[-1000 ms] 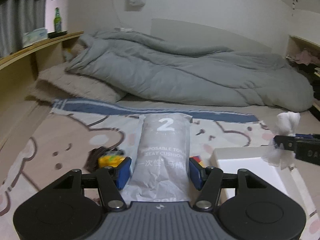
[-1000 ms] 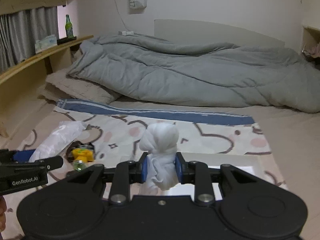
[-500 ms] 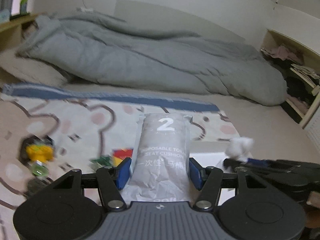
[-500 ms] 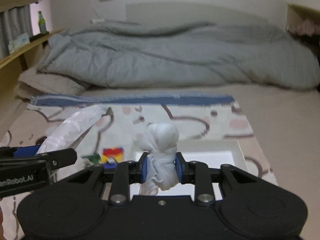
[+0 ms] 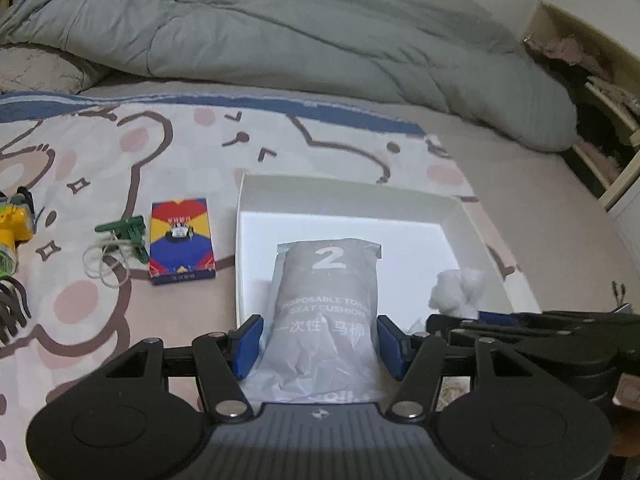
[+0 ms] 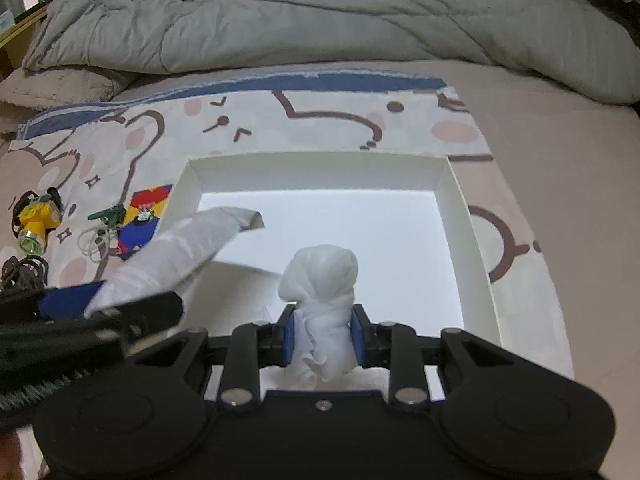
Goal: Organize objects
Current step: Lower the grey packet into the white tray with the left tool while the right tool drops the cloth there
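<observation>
Two grippers hold items above the white box (image 5: 460, 210). Left wrist view: the left gripper (image 5: 320, 344) is clamped on a grey seat-cushion packet (image 5: 326, 300); a card pack (image 5: 180, 240) lies on the blanket just beside the box. Right wrist view: the right gripper (image 6: 322, 338) is closed around a white cloth bundle (image 6: 322, 280), over the box interior.

Printed wording on the packet in the left claw (image 5: 320, 346)

The grey packet (image 5: 326, 300), clamped between the blue pads, shows a large white "2", then "DISPOSABLE TOIL… SEAT CUSHION" and Chinese characters "一次性 马桶". To the claw's left, the card box (image 5: 180, 240) bears print too small to read.
</observation>
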